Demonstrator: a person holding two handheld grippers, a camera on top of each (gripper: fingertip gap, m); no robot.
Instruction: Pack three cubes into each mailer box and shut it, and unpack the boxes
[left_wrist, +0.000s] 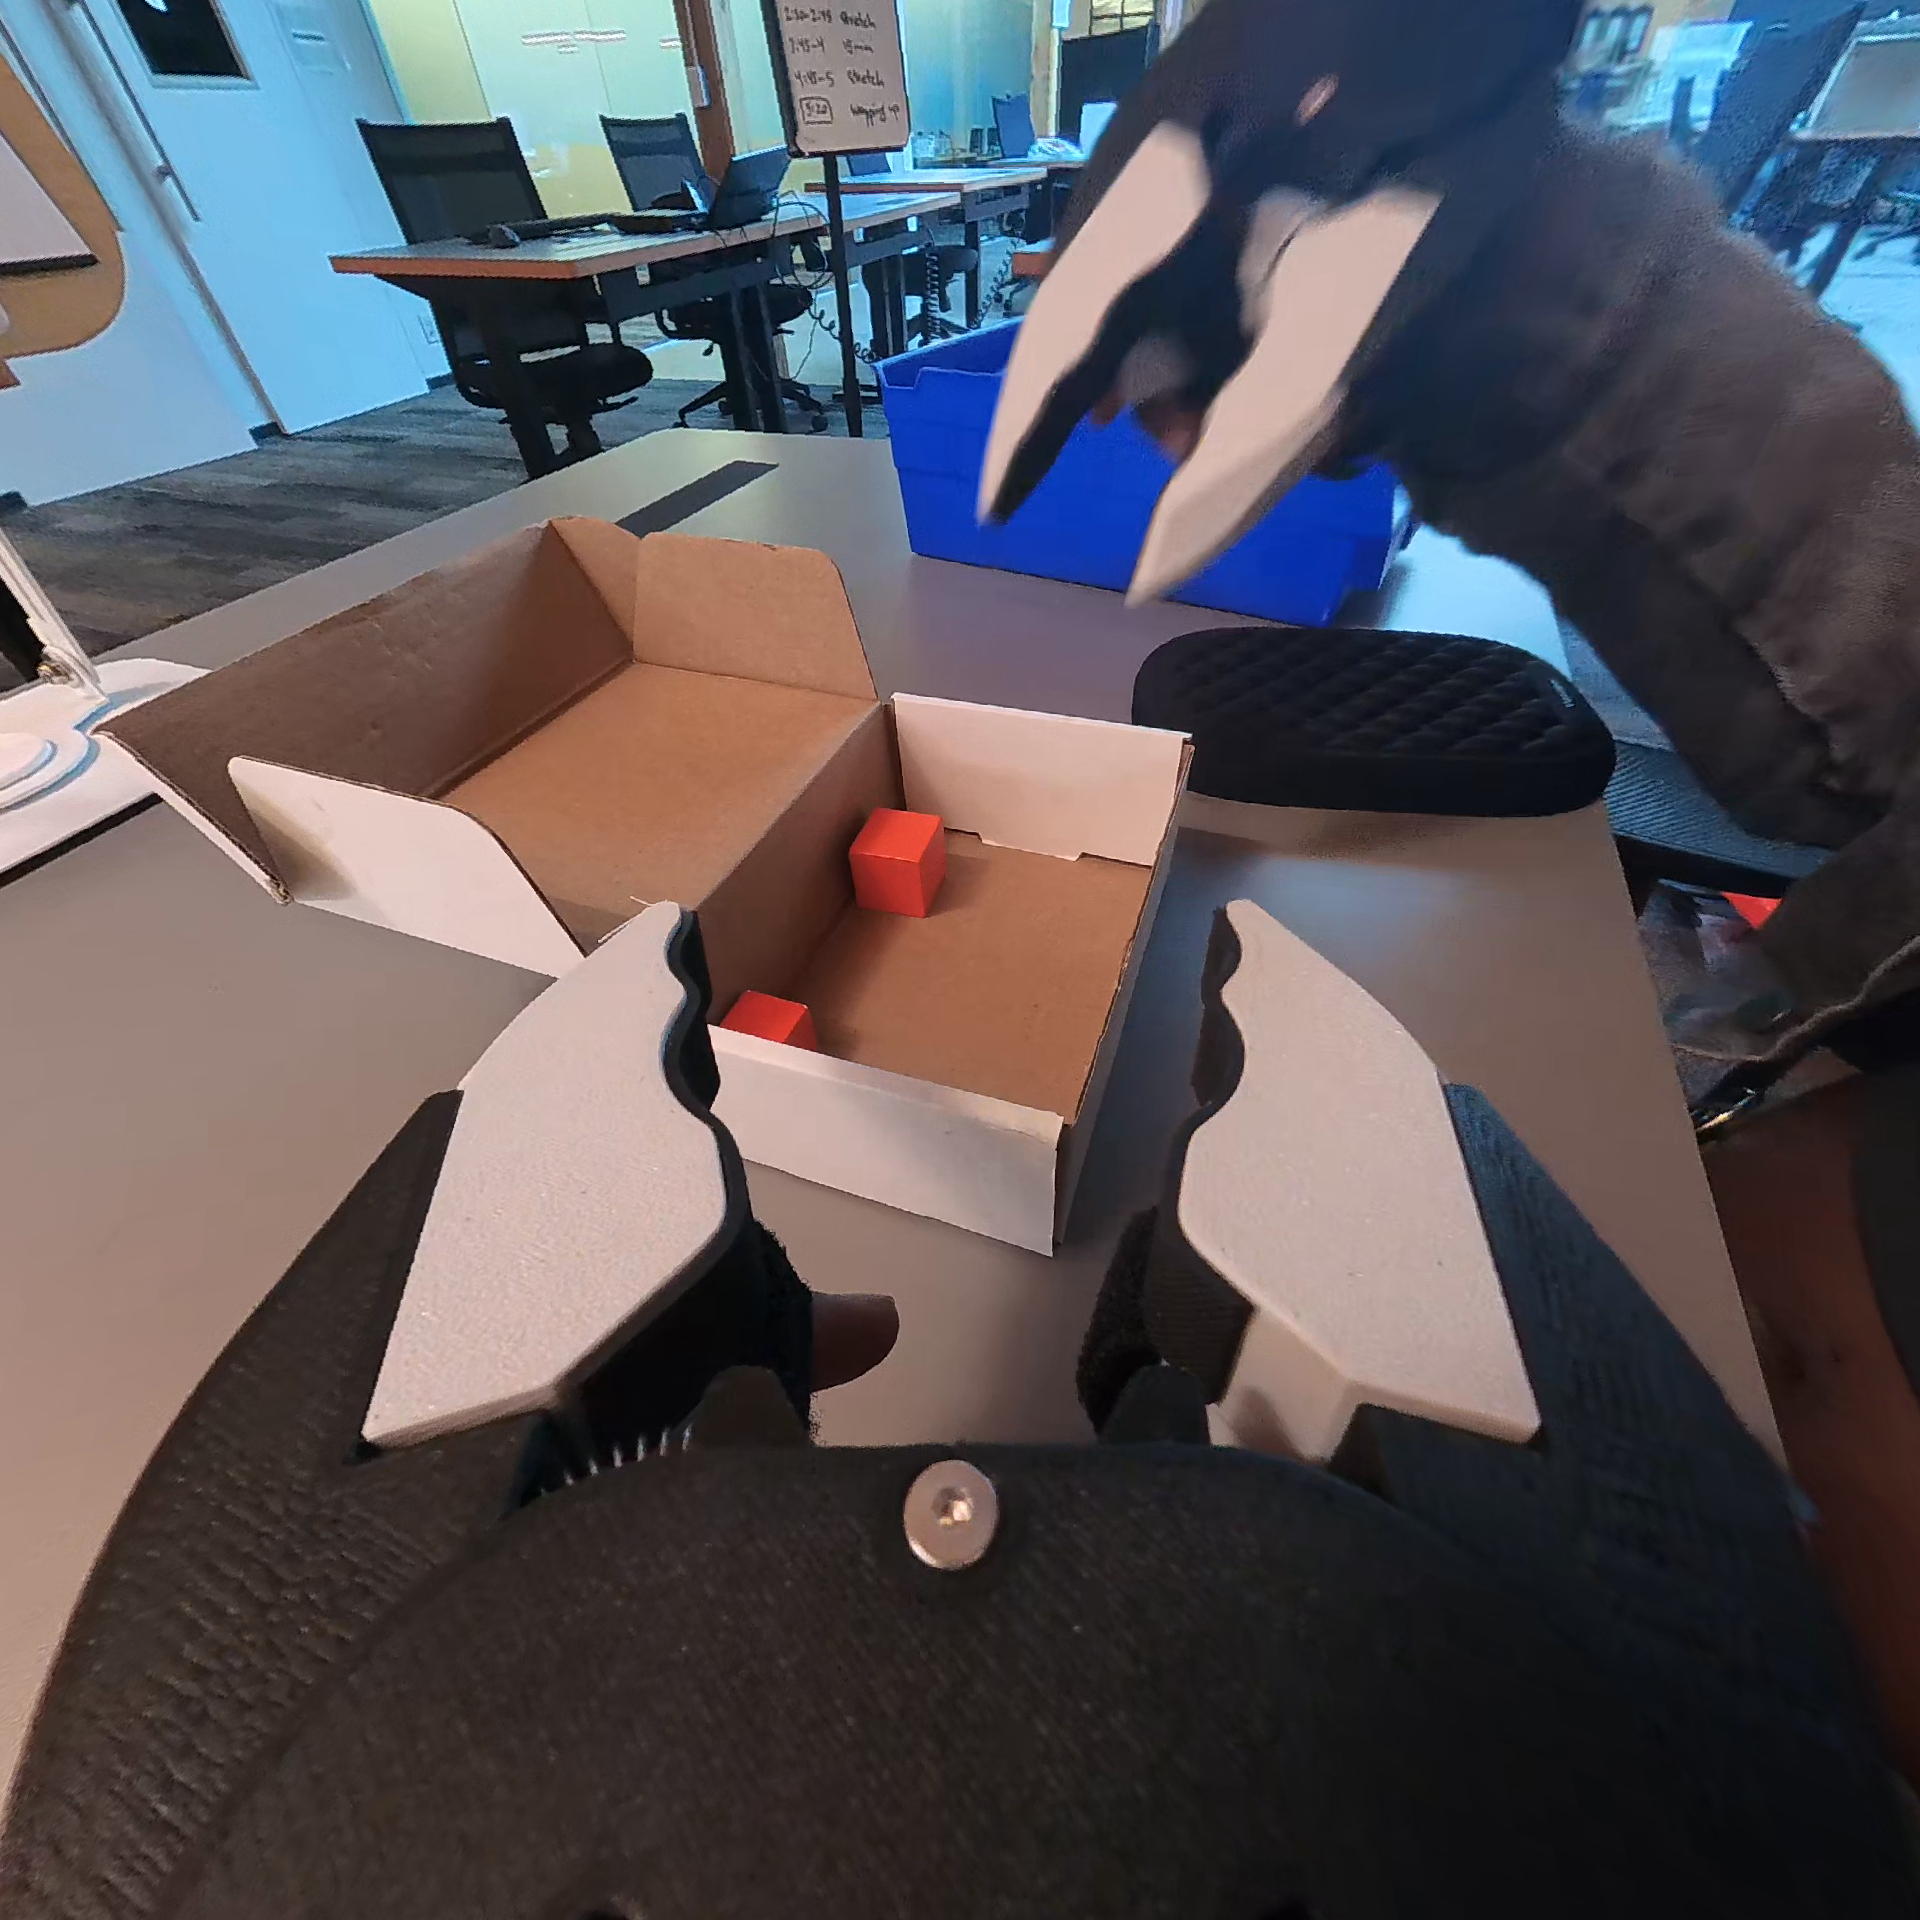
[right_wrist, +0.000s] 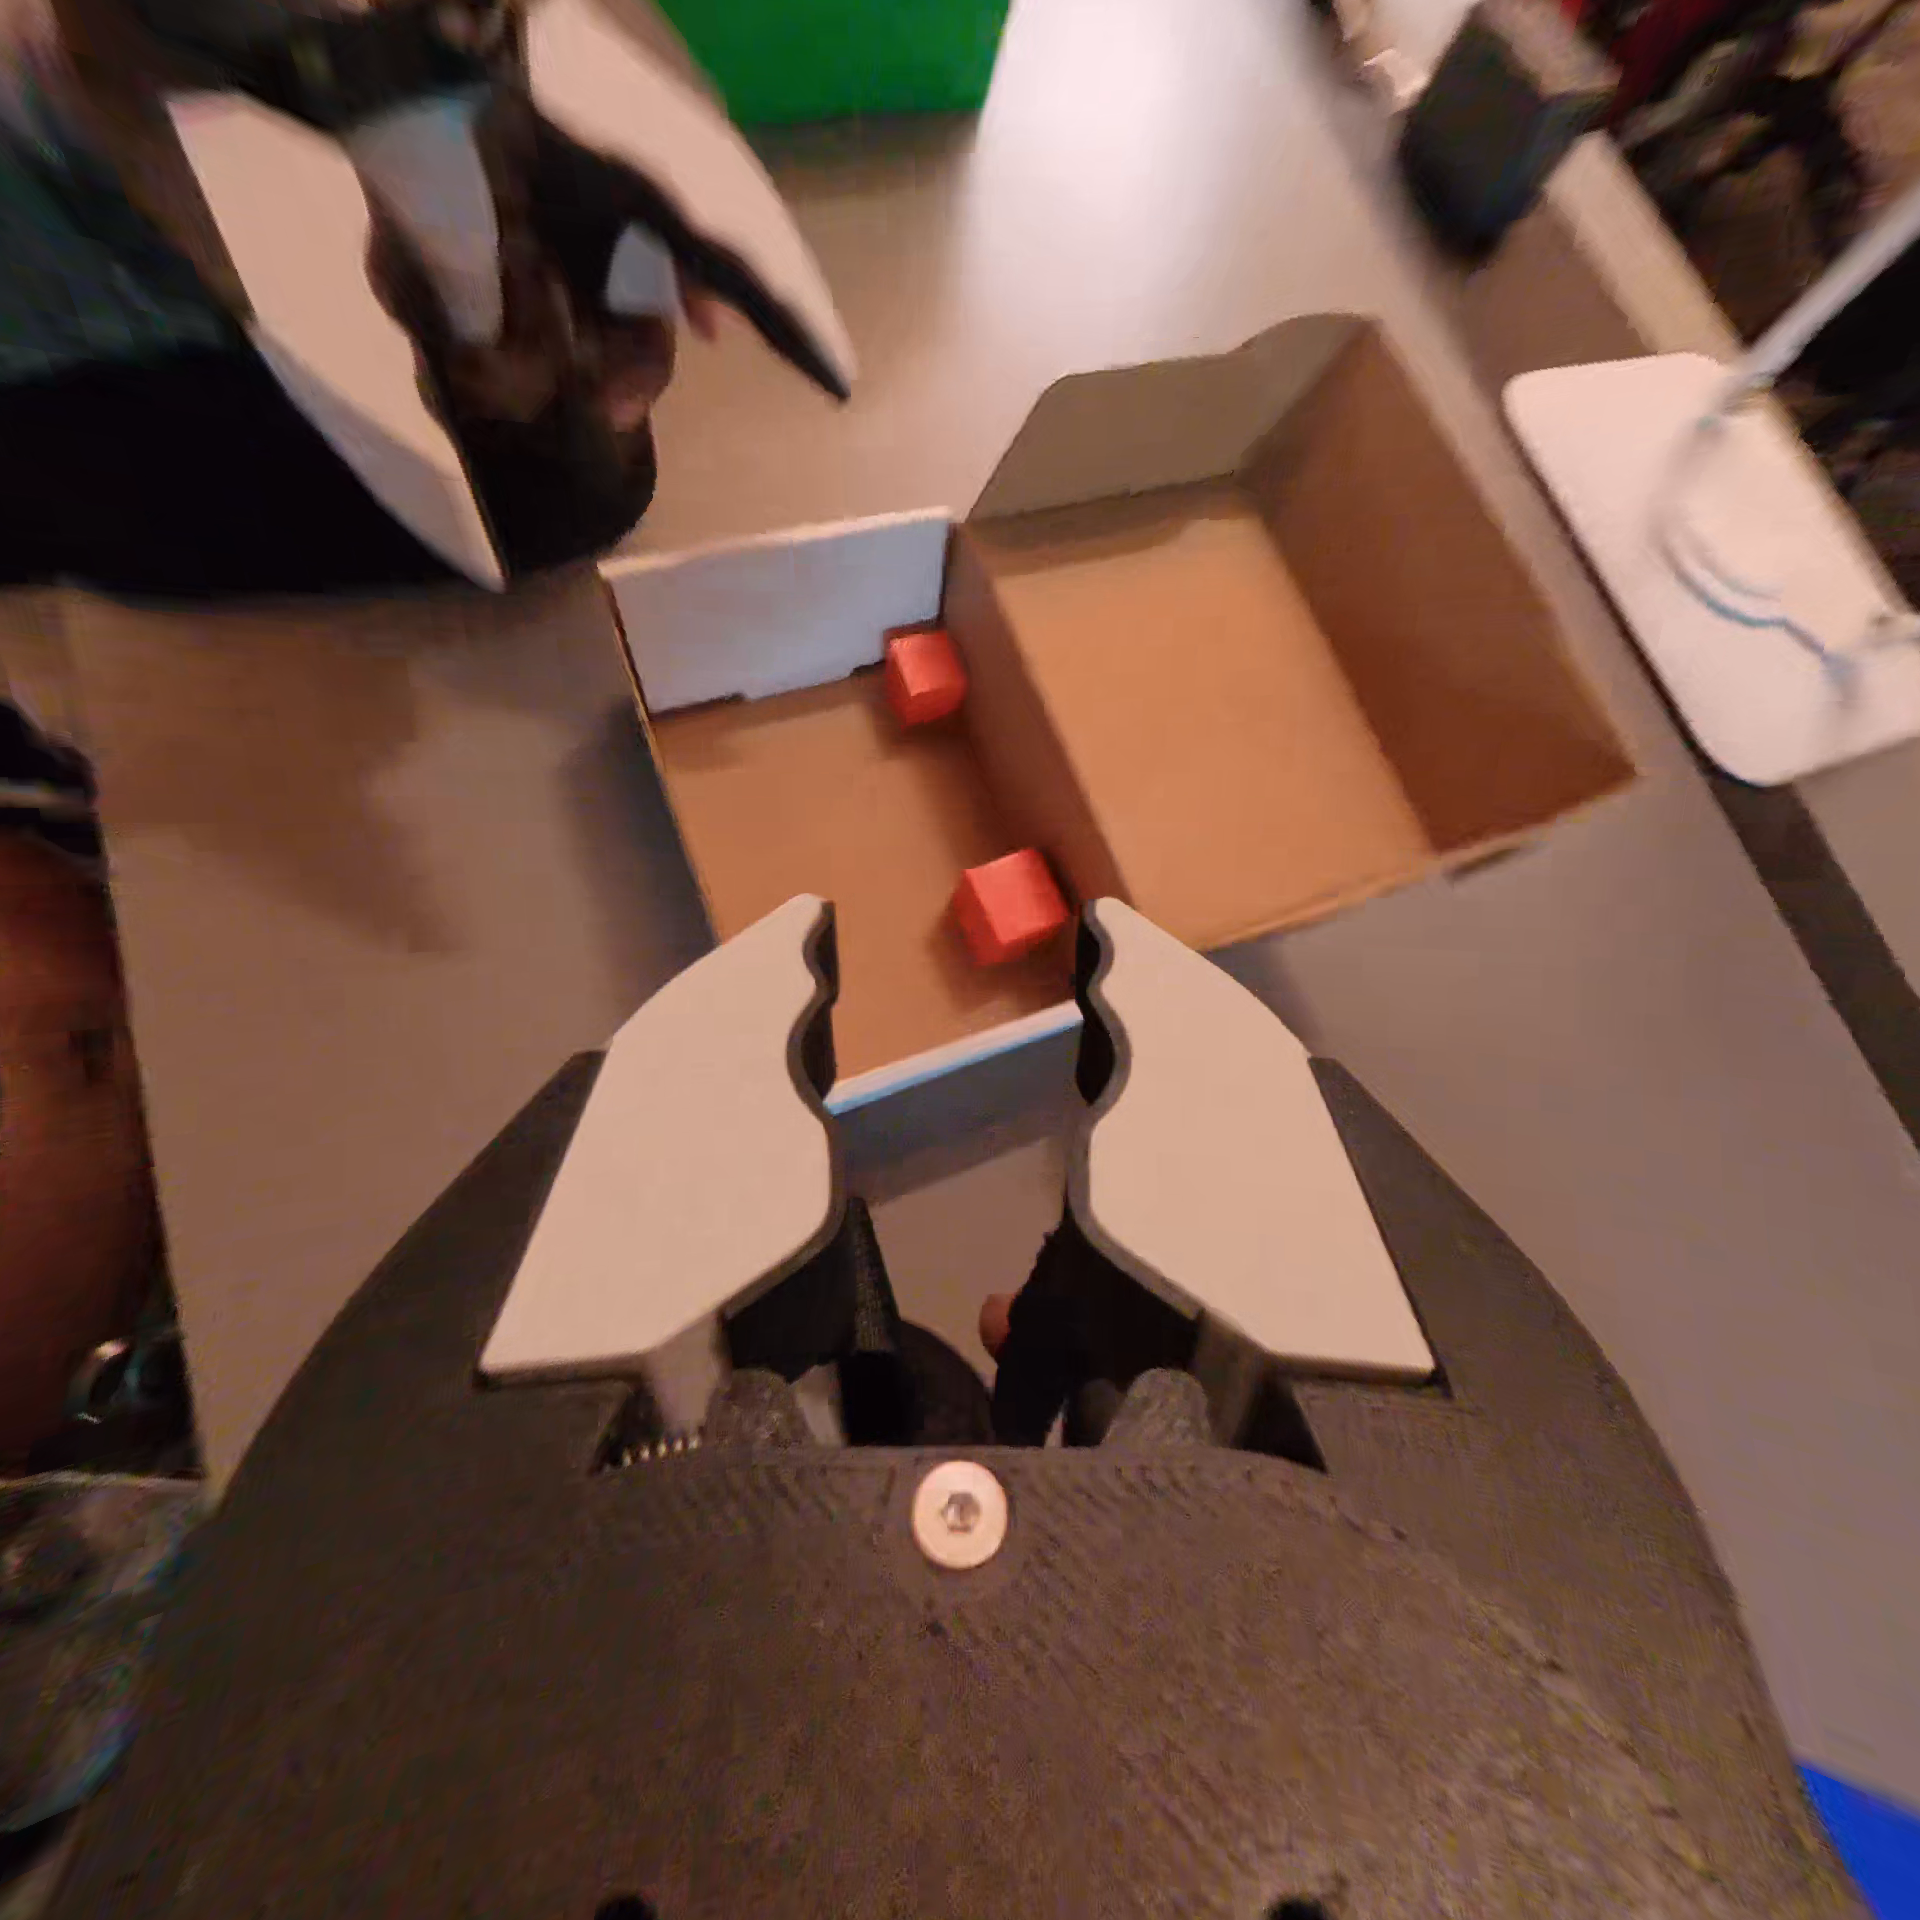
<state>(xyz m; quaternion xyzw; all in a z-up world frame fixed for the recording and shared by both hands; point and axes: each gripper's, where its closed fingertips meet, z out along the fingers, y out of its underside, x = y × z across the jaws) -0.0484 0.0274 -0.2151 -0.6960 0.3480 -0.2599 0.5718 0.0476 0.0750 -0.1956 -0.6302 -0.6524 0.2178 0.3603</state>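
An open mailer box, white outside and brown inside, lies on the grey table with its lid folded back to the left. Two red cubes lie inside against the lid-side wall, one far and one near. My left gripper is open and empty, just in front of the box. My right gripper hangs blurred above the box's far right. In the right wrist view the right gripper is open and empty over the box's near wall, above the cubes. The left gripper shows there at the upper left.
A blue bin holding something red stands behind the box. A black padded rest lies to the box's right. A white lamp base sits beyond the lid. Desks and chairs stand past the table. The tips of one gripper are about 12 cm away from the tips of the other.
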